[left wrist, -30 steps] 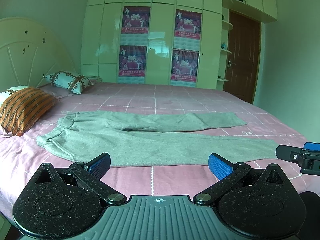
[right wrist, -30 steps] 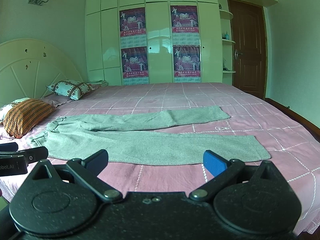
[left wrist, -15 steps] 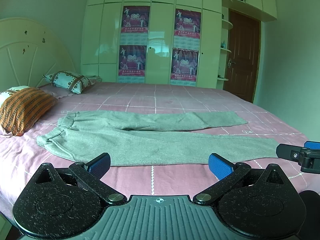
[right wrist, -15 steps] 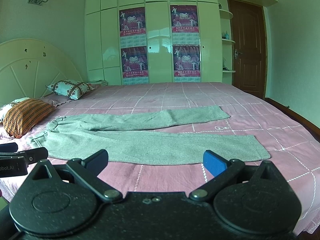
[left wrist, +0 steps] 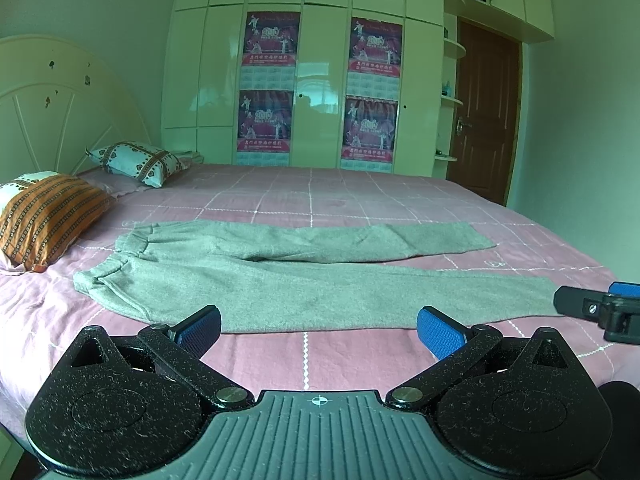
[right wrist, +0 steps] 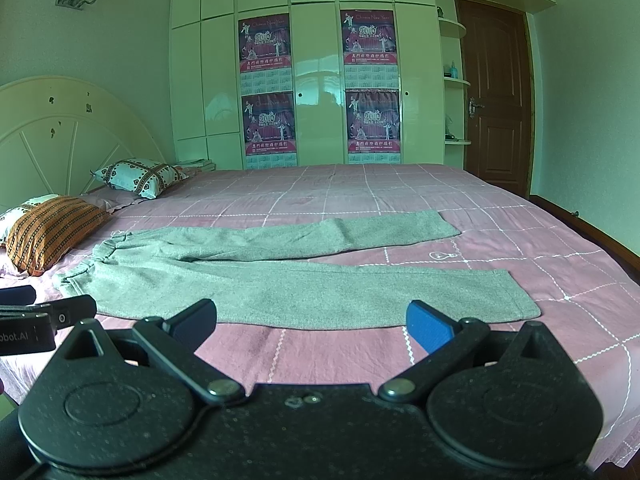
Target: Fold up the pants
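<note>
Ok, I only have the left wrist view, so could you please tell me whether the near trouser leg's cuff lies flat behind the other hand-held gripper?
Observer: Yes. In the right wrist view the near leg's cuff lies flat and unfolded on the pink sheet.
Operator: Thank you. Is the right hand-held gripper open?
Observer: The right hand-held gripper has its jaws wide apart and holds nothing.
Operator: And the far leg?
Observer: The pants have their far leg angled away, with bare sheet between the two cuffs.

Nothing has shifted — pants [left wrist: 304, 280] lie exactly as before.
</note>
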Tool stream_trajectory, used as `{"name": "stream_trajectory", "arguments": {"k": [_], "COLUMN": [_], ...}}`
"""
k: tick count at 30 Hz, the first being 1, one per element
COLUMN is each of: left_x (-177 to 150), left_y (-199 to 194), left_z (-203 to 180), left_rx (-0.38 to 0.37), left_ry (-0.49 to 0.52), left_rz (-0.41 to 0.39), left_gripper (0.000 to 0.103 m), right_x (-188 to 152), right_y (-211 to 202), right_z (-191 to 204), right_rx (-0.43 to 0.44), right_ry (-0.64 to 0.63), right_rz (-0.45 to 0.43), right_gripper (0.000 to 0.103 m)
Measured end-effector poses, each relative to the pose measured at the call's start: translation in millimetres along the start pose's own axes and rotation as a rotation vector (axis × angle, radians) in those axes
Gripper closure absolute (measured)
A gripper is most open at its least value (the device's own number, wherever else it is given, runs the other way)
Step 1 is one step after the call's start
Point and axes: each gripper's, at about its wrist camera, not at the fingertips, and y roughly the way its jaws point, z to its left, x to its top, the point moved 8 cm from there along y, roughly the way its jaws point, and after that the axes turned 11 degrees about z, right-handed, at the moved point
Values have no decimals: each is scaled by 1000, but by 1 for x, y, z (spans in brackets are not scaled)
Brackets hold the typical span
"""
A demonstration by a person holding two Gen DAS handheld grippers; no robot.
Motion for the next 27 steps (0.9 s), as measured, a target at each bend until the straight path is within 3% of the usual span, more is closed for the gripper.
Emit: {"name": "stream_trajectory", "arguments": {"k": [4,8,21,23,25,27], "left_x": [6,14,30,34,41,49], "left_y": [11,27,95,106,119,132], "left_z": [7,29,45,51,62,76], "left_rx": [31,94,-17,-15,31,48], "left_ry": [16,-36,-29,-30,-8,-6], "left_rz": [15,33,124,137,141,151], "left_gripper": [0,0,0,0,0,0], "right_x": [8,18,49,52,57,65], "right_y": [3,19,71,83,96,109], "right_z": [-5,-14,-12,-9,-6,-5], "right_rx": [-6,3,17,36,49,50], "right_ry": [-6,-6,-15,-30,-45,-44], "right_rz": [-14,-10,38,55,85,100], "right_gripper": [6,6,6,10,21,23]}}
